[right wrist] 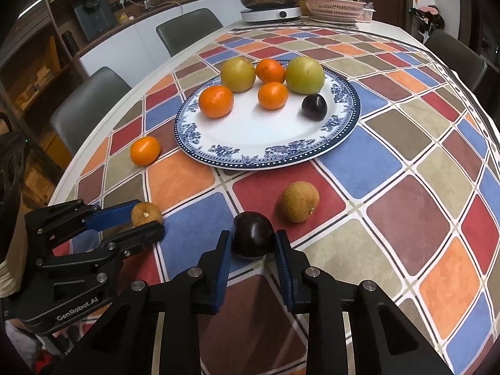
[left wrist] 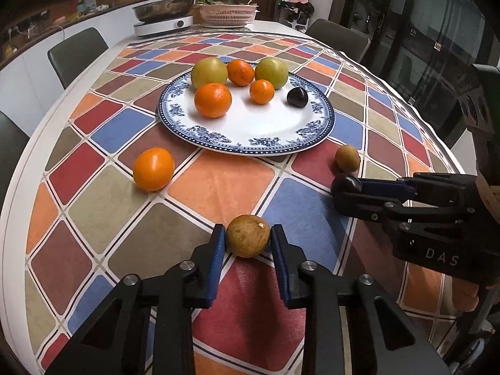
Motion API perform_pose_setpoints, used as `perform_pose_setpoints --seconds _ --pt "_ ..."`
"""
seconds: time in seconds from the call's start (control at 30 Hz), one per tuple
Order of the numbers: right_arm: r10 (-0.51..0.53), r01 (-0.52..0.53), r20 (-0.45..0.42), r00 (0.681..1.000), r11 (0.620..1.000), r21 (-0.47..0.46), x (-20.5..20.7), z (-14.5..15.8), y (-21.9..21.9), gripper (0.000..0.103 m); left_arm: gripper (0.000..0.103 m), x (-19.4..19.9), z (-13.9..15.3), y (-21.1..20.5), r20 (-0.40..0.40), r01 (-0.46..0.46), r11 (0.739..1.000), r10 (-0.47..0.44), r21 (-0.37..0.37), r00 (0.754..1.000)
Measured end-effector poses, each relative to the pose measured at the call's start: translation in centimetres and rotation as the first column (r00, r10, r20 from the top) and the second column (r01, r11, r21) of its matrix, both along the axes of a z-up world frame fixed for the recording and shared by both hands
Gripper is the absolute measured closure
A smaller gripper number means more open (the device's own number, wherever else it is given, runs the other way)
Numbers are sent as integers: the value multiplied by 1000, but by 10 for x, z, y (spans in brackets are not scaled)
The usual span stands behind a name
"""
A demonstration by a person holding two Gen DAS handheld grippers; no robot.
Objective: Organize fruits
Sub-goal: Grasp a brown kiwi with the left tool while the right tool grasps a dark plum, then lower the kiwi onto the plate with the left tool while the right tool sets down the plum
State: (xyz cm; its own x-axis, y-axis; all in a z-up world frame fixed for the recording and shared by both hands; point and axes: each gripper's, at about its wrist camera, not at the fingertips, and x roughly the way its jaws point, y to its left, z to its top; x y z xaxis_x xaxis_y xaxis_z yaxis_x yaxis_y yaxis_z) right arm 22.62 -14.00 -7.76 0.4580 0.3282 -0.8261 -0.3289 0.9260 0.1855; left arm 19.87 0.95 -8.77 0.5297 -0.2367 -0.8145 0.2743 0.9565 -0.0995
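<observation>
A blue-patterned white plate (left wrist: 275,134) (right wrist: 250,131) holds two green fruits, three oranges and a dark plum (left wrist: 297,96) (right wrist: 314,107). My left gripper (left wrist: 248,240) (right wrist: 147,218) is shut on a brown round fruit (left wrist: 247,235) (right wrist: 145,213) at the cloth. My right gripper (right wrist: 253,243) (left wrist: 347,189) is shut on a second dark plum (right wrist: 252,238) (left wrist: 348,183) on the cloth. Another brown fruit (left wrist: 347,158) (right wrist: 299,201) lies just beyond the right gripper. A loose orange (left wrist: 153,168) (right wrist: 145,150) lies left of the plate.
The table has a chequered coloured cloth (left wrist: 218,184). At its far end stand a cooker with a pan (left wrist: 162,15) and a pink basket (left wrist: 228,14). Grey chairs (left wrist: 78,54) stand around the table. The table edge curves close on the right (left wrist: 443,156).
</observation>
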Motion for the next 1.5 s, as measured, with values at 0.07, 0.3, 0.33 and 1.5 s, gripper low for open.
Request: perform_pose_setpoints --seconds 0.07,0.3,0.33,1.5 --pt "3 -3 0 1000 1000 5 -2 1 0 75 73 -1 2 -1 4 -1 1000 1 0 1000" --pt "19 -20 23 1000 1000 23 -11 12 -1 75 73 -9 16 -3 33 -4 1000 4 -10 999" --pt "20 -21 27 999 999 26 -12 14 -2 75 73 -10 19 -3 38 -5 1000 6 -13 999" --pt "29 -39 206 978 998 49 46 93 -20 75 74 52 95 -24 202 37 999 -36 -2 979"
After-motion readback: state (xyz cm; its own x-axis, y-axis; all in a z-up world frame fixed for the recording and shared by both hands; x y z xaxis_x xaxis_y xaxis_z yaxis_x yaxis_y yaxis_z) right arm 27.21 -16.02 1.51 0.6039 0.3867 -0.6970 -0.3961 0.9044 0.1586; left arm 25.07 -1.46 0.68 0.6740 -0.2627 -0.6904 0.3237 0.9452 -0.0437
